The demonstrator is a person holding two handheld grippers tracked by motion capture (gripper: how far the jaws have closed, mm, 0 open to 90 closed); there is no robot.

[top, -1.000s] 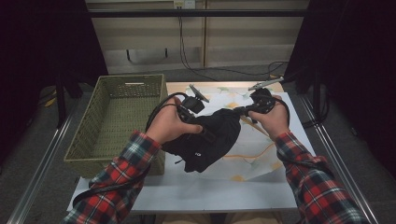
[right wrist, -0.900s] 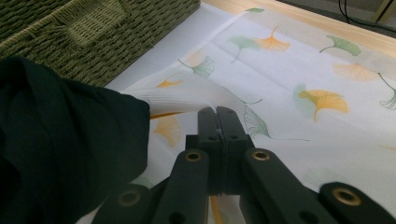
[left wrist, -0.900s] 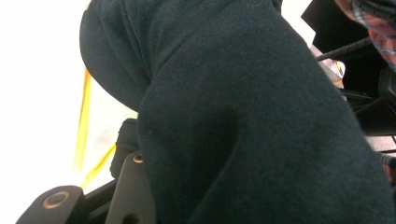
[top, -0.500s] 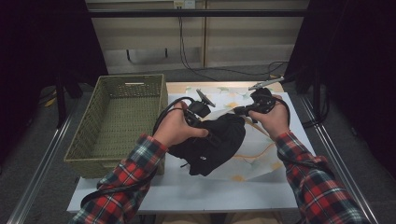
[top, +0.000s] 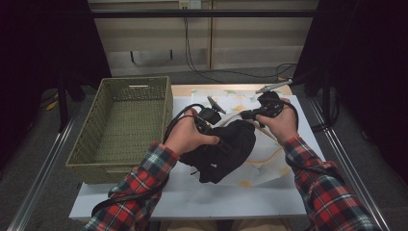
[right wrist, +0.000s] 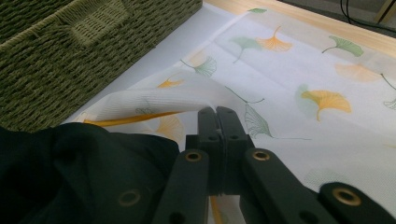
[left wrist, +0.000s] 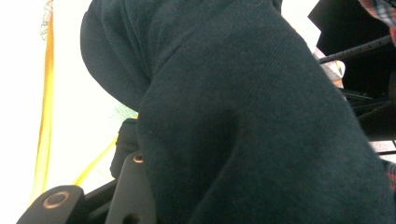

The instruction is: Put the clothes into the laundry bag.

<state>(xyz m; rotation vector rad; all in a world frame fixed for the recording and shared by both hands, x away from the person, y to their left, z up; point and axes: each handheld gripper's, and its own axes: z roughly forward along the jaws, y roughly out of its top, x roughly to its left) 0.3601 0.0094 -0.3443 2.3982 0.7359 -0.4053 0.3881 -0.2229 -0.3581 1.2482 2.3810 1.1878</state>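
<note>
The table [top: 192, 202] is white and stands in a dark room, with a pale wall and some cables behind it. On the table lies a thin cloth [top: 269, 159] printed with yellow and green leaves.

The dark garment [top: 226, 154] is in the middle of the table, bunched up on the printed cloth, in front of you and between your two hands. Your left gripper [top: 208, 126] is at the upper left part of the garment, and your left hand [top: 185, 137] lies against its left edge. In the left gripper view the dark fabric [left wrist: 243, 121] hangs right over the black jaws and hides most of them, so I cannot tell if they pinch it or only stand partly apart under it.

Your right gripper [top: 250, 114] is at the upper right edge of the garment, held by your right hand [top: 279, 122]. In the right gripper view its jaws are pressed together, pad against pad [right wrist: 217, 122]. A raised fold of the printed cloth [right wrist: 154, 103] reaches their tips, but whether it is caught there I cannot tell. The garment [right wrist: 79, 172] lies just beside these jaws, at their left, touching the gripper body.

To the left of the garment stands a green woven basket [top: 91, 144], near your left forearm. Your sleeves [top: 139, 192] are red plaid.
</note>
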